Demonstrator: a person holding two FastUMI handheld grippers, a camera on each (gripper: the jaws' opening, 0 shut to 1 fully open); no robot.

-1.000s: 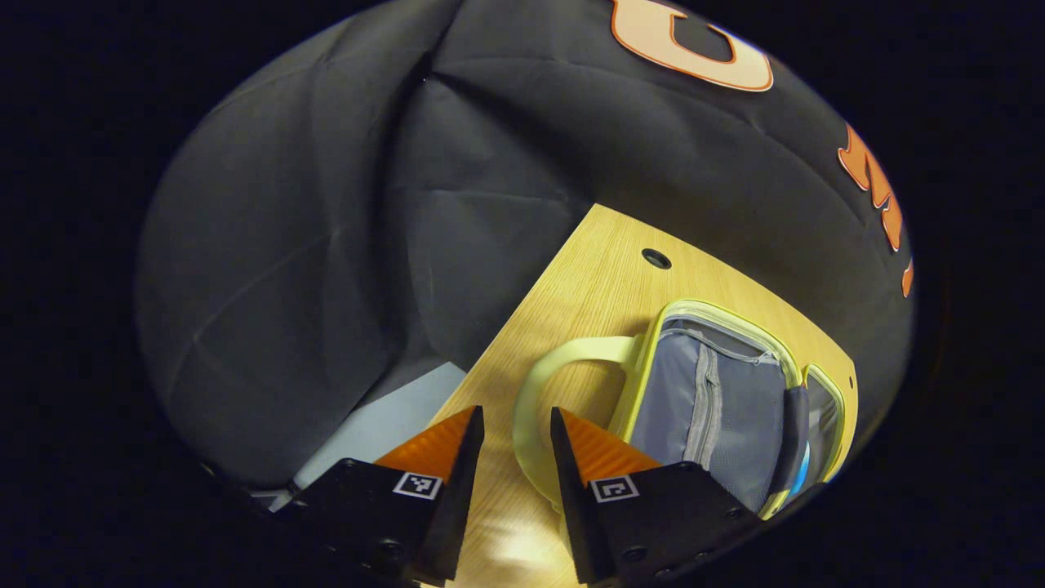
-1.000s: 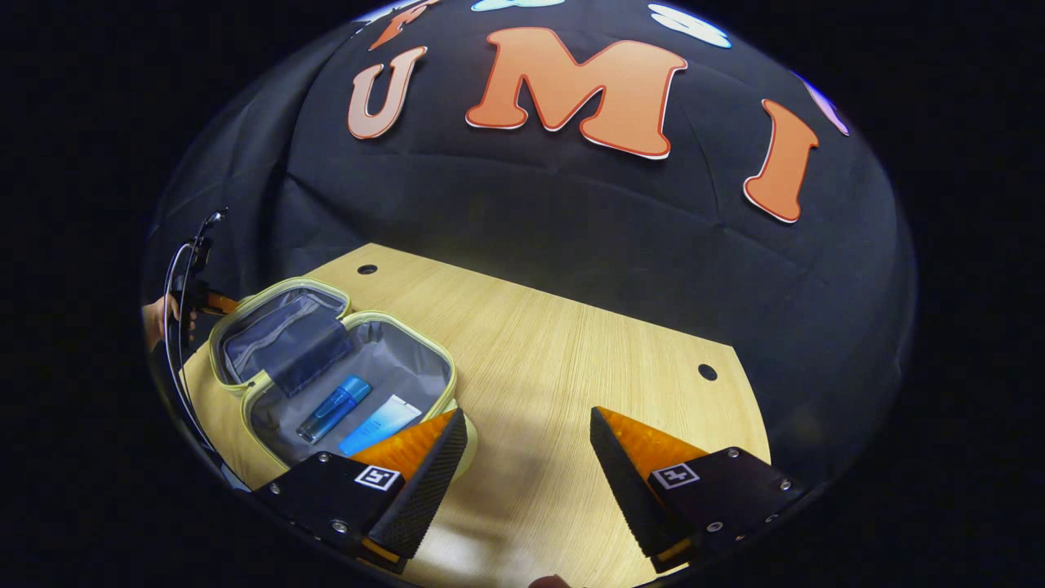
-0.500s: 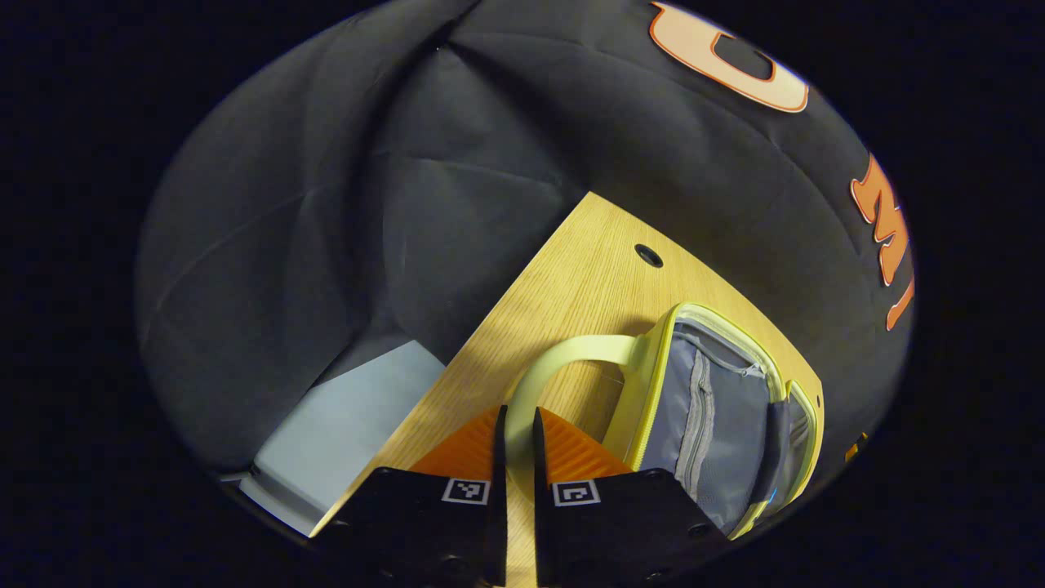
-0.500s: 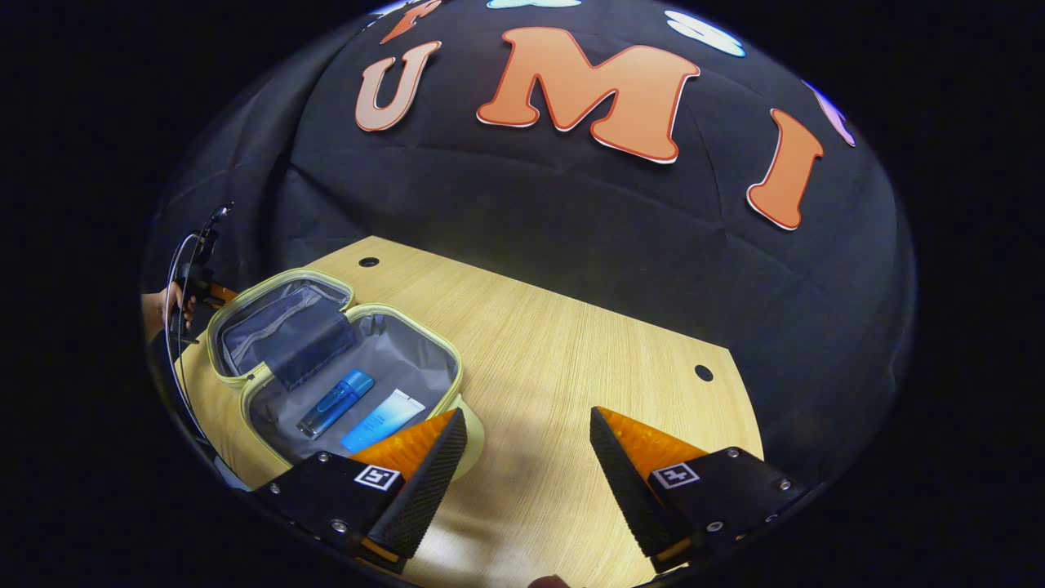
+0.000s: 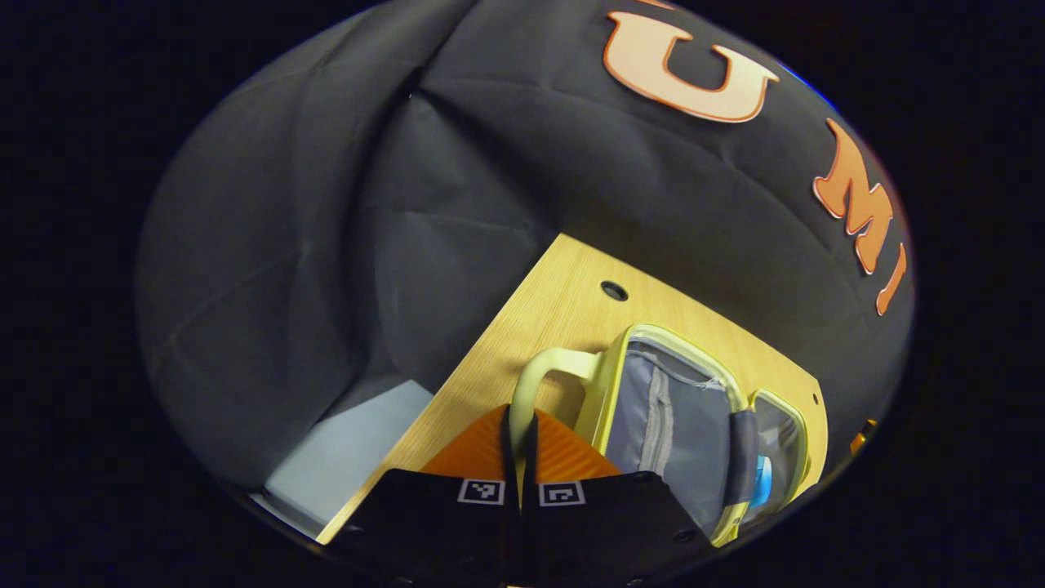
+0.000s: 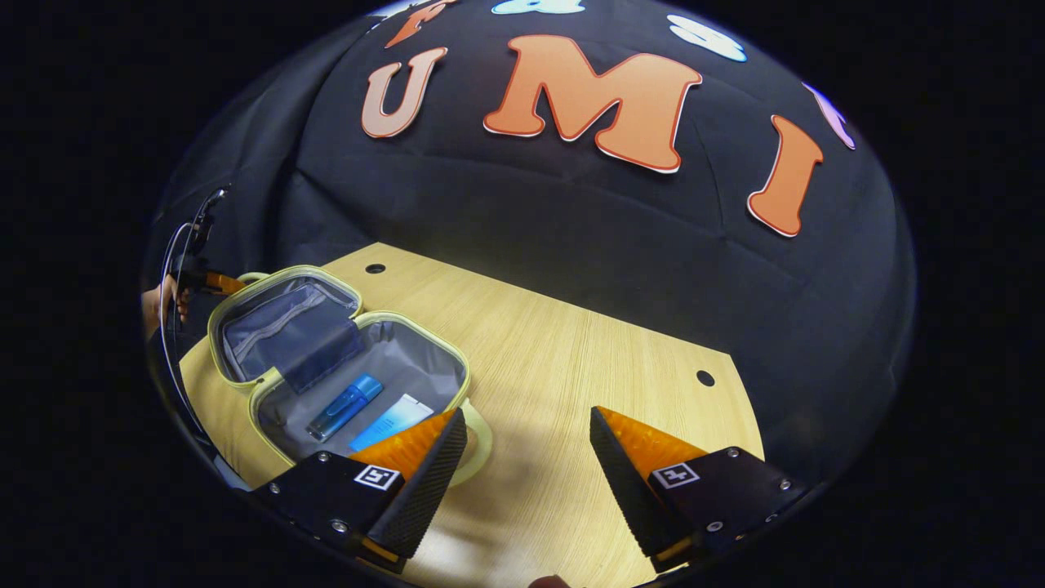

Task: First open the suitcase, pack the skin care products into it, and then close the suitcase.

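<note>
**Lid handle pinched, ready to close**

On the pale wooden table [image 6: 571,359] inside the black-cloth booth, the small yellow-trimmed, grey-lined suitcase [image 6: 367,371] lies open at nine o'clock in the right gripper view. A blue bottle [image 6: 344,406] and a light-blue tube [image 6: 392,422] lie inside. The left gripper [image 5: 519,433] pinches the lid's pale yellow loop handle [image 5: 531,384], probably to swing it shut. The right gripper [image 6: 526,457] hovers, fingers spread, near the base.

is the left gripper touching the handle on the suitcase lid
Touching. In the left gripper view the left gripper has both fingers closed on the pale handle of the suitcase.
</note>
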